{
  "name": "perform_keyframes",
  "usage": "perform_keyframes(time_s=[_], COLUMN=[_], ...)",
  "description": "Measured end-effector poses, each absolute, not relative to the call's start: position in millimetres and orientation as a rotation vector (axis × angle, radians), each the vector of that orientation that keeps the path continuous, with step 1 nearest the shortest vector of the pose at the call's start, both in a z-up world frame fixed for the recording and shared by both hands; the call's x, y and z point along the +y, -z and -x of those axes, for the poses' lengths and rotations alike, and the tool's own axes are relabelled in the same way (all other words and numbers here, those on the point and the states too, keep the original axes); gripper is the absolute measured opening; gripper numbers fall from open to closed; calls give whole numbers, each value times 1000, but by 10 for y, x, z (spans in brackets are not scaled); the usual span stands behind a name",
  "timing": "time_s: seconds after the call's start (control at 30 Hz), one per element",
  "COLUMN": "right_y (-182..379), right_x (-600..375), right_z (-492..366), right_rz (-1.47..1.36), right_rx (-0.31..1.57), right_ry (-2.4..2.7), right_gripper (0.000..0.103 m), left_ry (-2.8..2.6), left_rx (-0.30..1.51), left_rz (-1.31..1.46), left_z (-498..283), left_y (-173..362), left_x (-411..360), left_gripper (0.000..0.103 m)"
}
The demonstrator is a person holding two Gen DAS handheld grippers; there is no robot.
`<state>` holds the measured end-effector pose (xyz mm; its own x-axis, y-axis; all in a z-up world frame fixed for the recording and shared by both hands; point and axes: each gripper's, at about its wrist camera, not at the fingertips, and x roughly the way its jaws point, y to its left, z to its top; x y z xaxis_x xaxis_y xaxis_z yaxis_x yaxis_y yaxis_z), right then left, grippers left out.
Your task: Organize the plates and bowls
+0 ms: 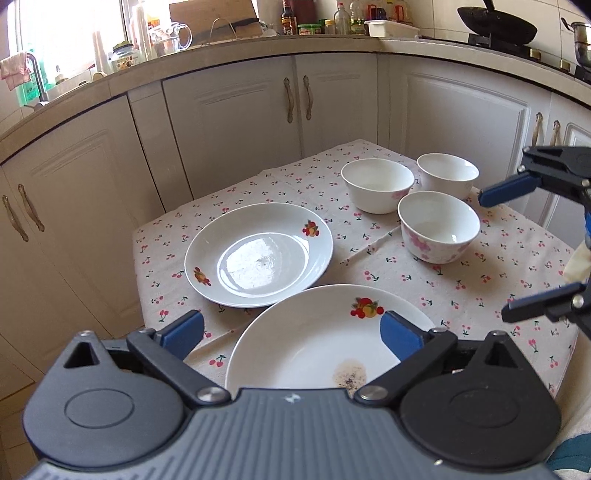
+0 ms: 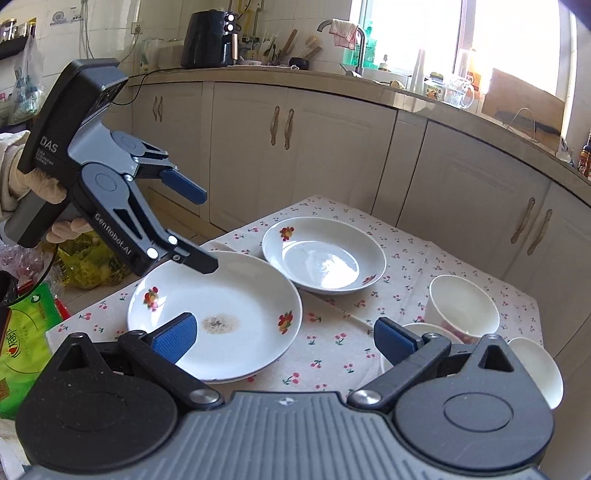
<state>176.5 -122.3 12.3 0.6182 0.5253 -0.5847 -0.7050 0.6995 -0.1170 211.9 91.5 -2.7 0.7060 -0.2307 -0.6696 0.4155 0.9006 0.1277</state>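
Two white plates with fruit prints lie on a small table with a cherry-print cloth (image 1: 424,280). The near plate (image 1: 317,343) has a brown stain; it also shows in the right wrist view (image 2: 229,295). The far plate (image 1: 258,254) lies beside it, also in the right wrist view (image 2: 325,254). Three white bowls (image 1: 376,184) (image 1: 447,173) (image 1: 439,229) stand upright at the back right. My left gripper (image 1: 291,332) is open and empty, hovering over the near plate's edge; it shows from the side (image 2: 201,229). My right gripper (image 2: 284,336) is open and empty, above the cloth between near plate and bowls (image 2: 461,306).
Cream kitchen cabinets (image 1: 236,122) wrap around behind the table. The counter holds bottles, a glass jug (image 1: 173,37), a wok (image 1: 495,22) and an air fryer (image 2: 210,37). Green and yellow bags (image 2: 22,332) lie left of the table.
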Motion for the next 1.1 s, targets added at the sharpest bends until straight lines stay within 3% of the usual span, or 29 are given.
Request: perform_keyframes(time_s=[0.47,1.1], right_y=[-180,376], right_x=[-1258,-708], right_z=[-2728,-3585], right_rz=[304,614], right_rx=[569,771], right_ry=[-753,-858], right_gripper=[103,103], left_ry=[351,332], left_rx=[699,820], left_rz=[-113,10], left_z=[-2855,-3871], left_y=[77,601], left_x=[1205,1490], left_gripper=[102,100])
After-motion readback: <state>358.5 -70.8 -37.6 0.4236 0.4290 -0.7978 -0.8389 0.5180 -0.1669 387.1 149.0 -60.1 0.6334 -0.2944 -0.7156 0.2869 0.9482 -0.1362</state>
